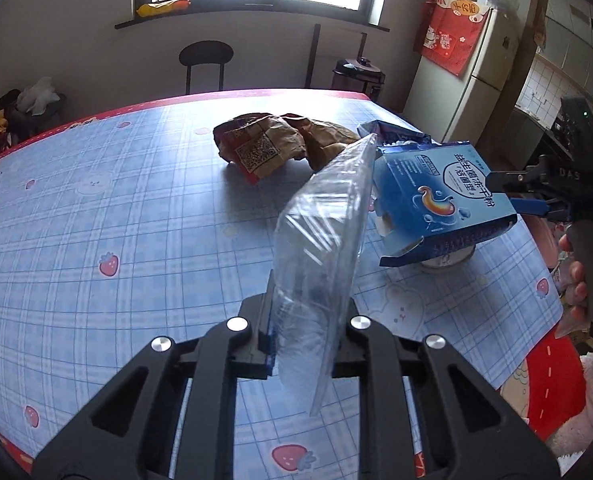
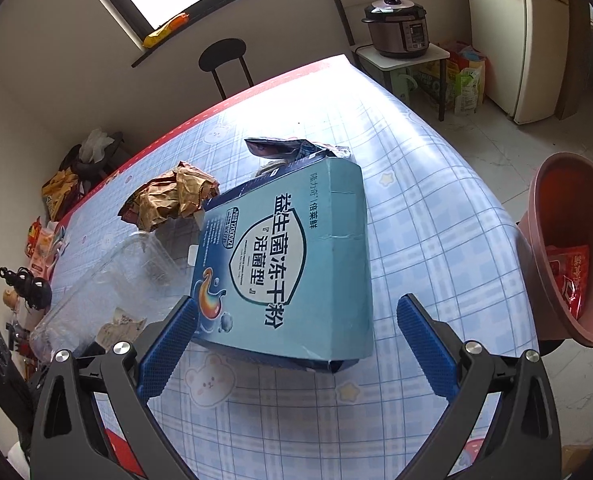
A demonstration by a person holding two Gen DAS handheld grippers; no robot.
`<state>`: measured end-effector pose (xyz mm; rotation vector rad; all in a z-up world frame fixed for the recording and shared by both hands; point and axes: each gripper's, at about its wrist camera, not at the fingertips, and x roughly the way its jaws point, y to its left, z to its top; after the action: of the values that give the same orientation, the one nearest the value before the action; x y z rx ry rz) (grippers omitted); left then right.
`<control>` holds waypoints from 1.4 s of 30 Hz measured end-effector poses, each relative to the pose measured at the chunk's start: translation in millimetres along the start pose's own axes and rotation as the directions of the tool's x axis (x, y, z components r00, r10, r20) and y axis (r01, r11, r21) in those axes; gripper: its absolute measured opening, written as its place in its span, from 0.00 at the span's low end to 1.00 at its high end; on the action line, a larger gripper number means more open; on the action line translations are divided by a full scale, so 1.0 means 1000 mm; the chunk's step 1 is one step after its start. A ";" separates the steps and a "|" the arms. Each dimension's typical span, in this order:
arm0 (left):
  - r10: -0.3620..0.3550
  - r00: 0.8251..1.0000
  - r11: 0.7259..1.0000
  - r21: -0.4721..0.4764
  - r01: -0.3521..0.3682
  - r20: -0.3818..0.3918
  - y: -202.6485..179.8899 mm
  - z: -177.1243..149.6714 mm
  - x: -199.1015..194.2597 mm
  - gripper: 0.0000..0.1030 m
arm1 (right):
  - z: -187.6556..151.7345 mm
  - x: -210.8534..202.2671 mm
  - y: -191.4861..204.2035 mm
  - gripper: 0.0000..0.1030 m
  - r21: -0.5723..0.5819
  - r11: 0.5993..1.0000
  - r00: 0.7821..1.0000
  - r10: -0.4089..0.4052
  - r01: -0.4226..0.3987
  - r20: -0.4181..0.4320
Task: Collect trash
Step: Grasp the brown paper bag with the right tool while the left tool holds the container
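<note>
My left gripper (image 1: pixel 306 320) is shut on a clear plastic clamshell container (image 1: pixel 324 232), which stands on edge above the table and shows again low on the left as the container (image 2: pixel 108 288). A blue carton with Chinese print (image 2: pixel 288 264) lies tilted on the table, propped on a small round thing. My right gripper (image 2: pixel 296 344) stands open, its blue pads (image 2: pixel 168 344) on either side of the carton's near end. From the left wrist view, the carton (image 1: pixel 436 200) has the right gripper (image 1: pixel 514 192) at its right end. A crumpled brown paper bag (image 1: pixel 272 144) and a dark blue wrapper (image 1: pixel 392 130) lie behind.
The table (image 2: pixel 416 200) has a blue checked cloth with a red border. A reddish-brown basin (image 2: pixel 536 240) sits off the table's right edge with a red packet (image 2: pixel 572 280) inside. A black stool (image 1: pixel 206 56), a fridge (image 1: pixel 468 80) and a pressure cooker (image 2: pixel 398 28) stand beyond.
</note>
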<state>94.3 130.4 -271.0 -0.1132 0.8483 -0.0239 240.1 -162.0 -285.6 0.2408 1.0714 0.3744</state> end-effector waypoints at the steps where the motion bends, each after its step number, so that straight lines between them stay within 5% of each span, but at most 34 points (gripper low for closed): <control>1: 0.004 1.000 1.000 -0.011 -0.004 0.003 0.003 -0.001 -0.003 0.19 | 0.001 0.001 -0.001 0.95 0.011 1.000 1.000 -0.002 0.002 0.001; 10: 0.034 0.997 0.985 -0.173 -0.021 0.070 0.049 -0.005 -0.037 0.19 | 0.020 -0.021 0.010 0.95 -0.017 1.000 0.997 -0.022 0.023 0.079; 17: 0.098 0.986 0.959 -0.278 -0.058 0.133 0.087 -0.006 -0.065 0.19 | 0.052 -0.002 0.070 0.95 -0.214 0.977 0.998 0.012 0.000 0.057; 20: 0.141 0.982 0.940 -0.329 -0.091 0.130 0.112 -0.009 -0.071 0.19 | 0.056 0.023 0.119 0.95 -0.380 0.925 1.000 0.021 -0.012 0.019; 25: 0.221 0.966 0.899 -0.412 -0.147 0.136 0.154 -0.014 -0.085 0.19 | 0.053 0.074 0.196 0.95 -0.625 0.781 0.999 -0.029 0.004 -0.031; 30: 0.271 0.954 0.862 -0.474 -0.180 0.131 0.185 -0.019 -0.094 0.19 | 0.063 0.116 0.244 0.95 -0.644 0.765 0.998 -0.037 -0.006 -0.053; 36: 0.299 0.947 0.838 -0.507 -0.200 0.121 0.203 -0.021 -0.092 0.19 | 0.056 0.167 0.267 0.95 -0.681 0.722 0.983 -0.182 0.123 -0.016; 39: 0.303 0.946 0.835 -0.510 -0.206 0.114 0.205 -0.021 -0.089 0.19 | 0.055 0.176 0.259 0.95 -0.657 0.737 0.974 -0.225 0.161 -0.014; 41: 0.303 0.947 0.834 -0.510 -0.208 0.110 0.206 -0.021 -0.088 0.19 | 0.054 0.175 0.255 0.75 -0.644 0.750 0.975 -0.220 0.150 -0.029; 42: 0.303 0.947 0.834 -0.511 -0.209 0.108 0.206 -0.021 -0.088 0.19 | 0.051 0.172 0.254 0.74 -0.652 0.742 0.975 -0.221 0.155 -0.019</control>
<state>15.0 339.4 -241.8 -0.4773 0.6597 0.4586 312.9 139.9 -307.1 -0.5157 0.9864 0.5556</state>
